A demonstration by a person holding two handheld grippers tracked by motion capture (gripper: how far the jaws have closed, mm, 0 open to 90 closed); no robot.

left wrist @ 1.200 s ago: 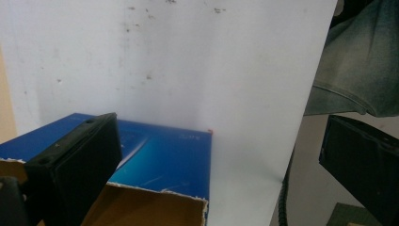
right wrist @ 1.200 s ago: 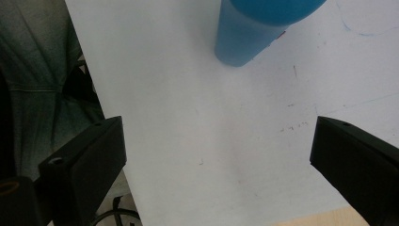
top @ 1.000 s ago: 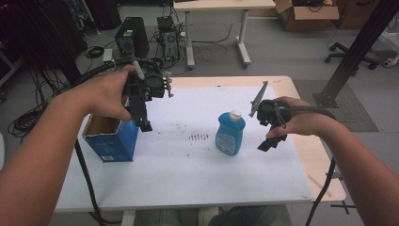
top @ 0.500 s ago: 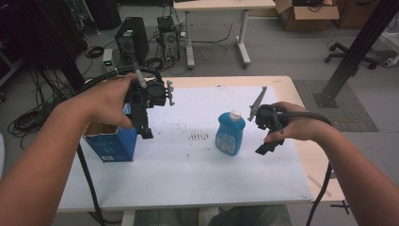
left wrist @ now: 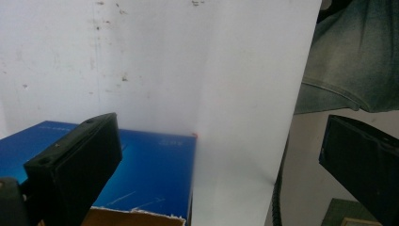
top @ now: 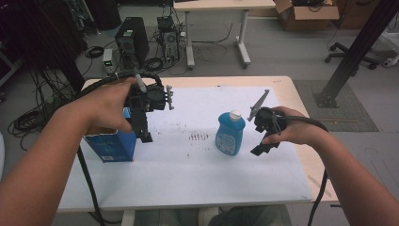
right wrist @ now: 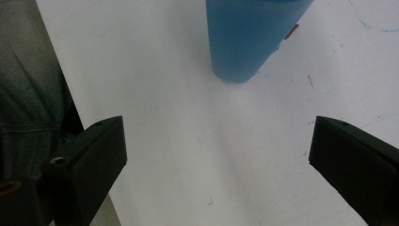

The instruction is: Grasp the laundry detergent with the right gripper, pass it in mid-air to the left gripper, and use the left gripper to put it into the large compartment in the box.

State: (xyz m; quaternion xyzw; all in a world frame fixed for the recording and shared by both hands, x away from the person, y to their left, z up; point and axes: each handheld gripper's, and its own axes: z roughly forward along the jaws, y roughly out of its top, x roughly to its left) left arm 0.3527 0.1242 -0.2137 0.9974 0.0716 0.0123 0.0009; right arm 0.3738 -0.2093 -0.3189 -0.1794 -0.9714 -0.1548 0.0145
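The blue bottle [top: 230,132] stands upright with its white cap [top: 235,113] on, just ahead of the right gripper [top: 261,147] and off to one side of its line; in the right gripper view its lower body [right wrist: 251,37] sits beyond the gap, nearer the far jaw, not yet between the two. That gripper's jaws are spread wide and hold nothing. Over the last second it has kept about the same place beside the bottle, so I judge the reach for the bottle is set up but not begun. The left gripper [top: 142,132] has come down and toward the person, and now hangs above the near corner of the open blue box [top: 110,146]; its jaws are also spread and empty, with the box's top edge [left wrist: 155,165] under the nearer jaw. That drop suggests the box is about to be steadied or gripped, perhaps to receive the bottle. Both things rest on the white table [top: 197,169].
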